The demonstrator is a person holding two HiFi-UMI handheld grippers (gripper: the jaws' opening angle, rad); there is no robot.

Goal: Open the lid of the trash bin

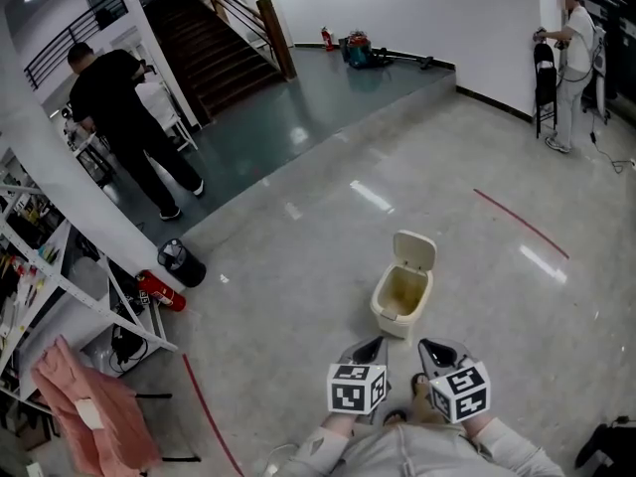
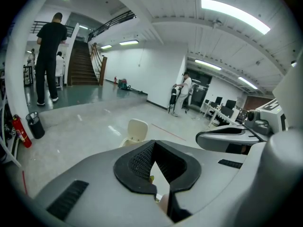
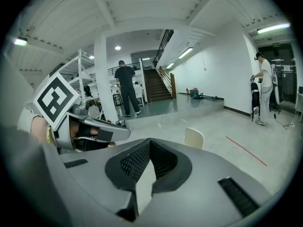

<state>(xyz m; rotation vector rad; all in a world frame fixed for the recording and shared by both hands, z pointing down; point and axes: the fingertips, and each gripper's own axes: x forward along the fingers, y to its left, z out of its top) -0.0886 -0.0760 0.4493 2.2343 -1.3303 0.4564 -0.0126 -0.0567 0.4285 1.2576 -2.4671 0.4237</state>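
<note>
Trash bin point(image 1: 401, 304) sits on the floor point(image 1: 298, 286) just ahead, lid point(image 1: 414, 251) already tipped up, so looks basically done; left tool point(image 1: 372, 346) and right tool point(image 1: 430, 347) both pressed together, empty

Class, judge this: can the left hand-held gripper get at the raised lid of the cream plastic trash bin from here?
Probably yes. The left hand-held gripper sits just short of the cream plastic trash bin, nothing stands between them, and the lid stands upright at the bin's far side.
</note>
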